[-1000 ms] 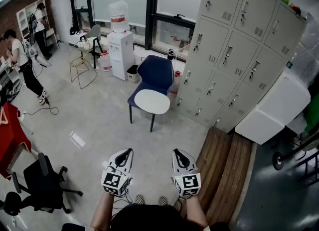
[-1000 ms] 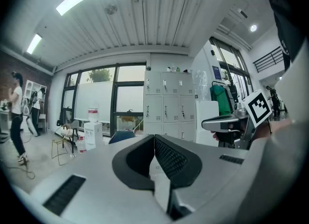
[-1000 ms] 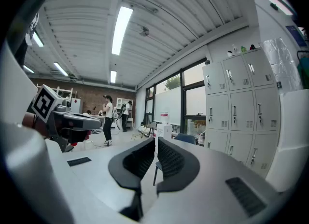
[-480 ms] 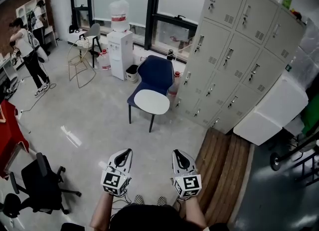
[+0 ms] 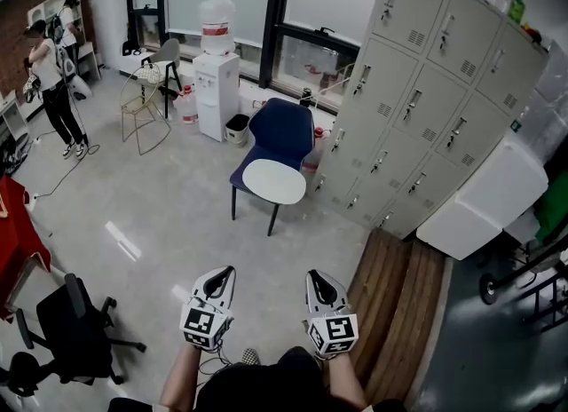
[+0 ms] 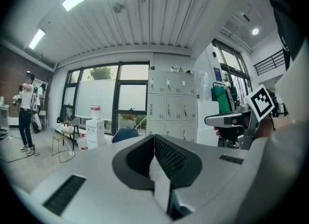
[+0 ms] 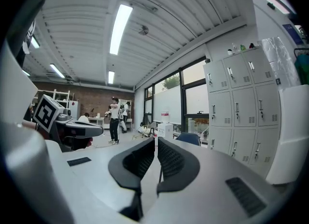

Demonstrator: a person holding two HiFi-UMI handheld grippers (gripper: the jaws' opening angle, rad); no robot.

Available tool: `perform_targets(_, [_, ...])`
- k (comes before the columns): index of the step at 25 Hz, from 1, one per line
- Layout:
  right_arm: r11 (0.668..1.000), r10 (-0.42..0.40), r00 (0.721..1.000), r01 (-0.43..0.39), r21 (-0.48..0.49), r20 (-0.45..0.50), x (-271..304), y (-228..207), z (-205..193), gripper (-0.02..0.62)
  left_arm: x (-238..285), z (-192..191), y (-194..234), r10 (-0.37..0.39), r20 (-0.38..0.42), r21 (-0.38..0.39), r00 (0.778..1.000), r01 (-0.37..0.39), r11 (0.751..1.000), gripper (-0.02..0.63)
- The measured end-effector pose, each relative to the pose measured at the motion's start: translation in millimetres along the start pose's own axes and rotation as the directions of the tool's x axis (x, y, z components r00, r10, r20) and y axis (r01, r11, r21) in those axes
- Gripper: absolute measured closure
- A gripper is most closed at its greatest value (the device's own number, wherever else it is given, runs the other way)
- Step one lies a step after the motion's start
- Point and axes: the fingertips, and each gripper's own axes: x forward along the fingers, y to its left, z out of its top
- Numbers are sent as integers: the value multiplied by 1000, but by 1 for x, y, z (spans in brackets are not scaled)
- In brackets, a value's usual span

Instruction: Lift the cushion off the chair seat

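Observation:
A dark blue chair [image 5: 280, 130] stands mid-room in the head view, with a round white cushion [image 5: 274, 180] lying flat on its seat. Its blue back [image 6: 124, 133] peeks over the left gripper's body, and it shows as a blue back [image 7: 188, 139] in the right gripper view. My left gripper [image 5: 225, 272] and right gripper [image 5: 314, 274] are held side by side near the bottom of the head view, well short of the chair. Both point toward it. Each has its jaws shut with nothing between them.
Grey lockers [image 5: 426, 91] line the right, with a white cabinet [image 5: 484, 193] and a wooden platform [image 5: 395, 312] before them. A water dispenser [image 5: 215, 82] and wire chair [image 5: 146, 104] stand at the back. A black office chair [image 5: 75, 330] is at left. A person [image 5: 49, 82] stands far left.
The chair and cushion sit slightly nearer and further right in the head view as I walk forward. The person at far left has shifted. Both grippers stay shut.

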Motion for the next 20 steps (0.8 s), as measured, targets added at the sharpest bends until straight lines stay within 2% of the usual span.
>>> perform_targets(10, [1000,8,1000,-8,-5,-20,52,-24,-4,557,47,-7,20,-8,-17,-14,1000,8,1000,589])
perform_targets(20, [998,63,998,-63,-6,2,154,-129,9,557,186,22,37,35,-10,9,999,-35,999,589])
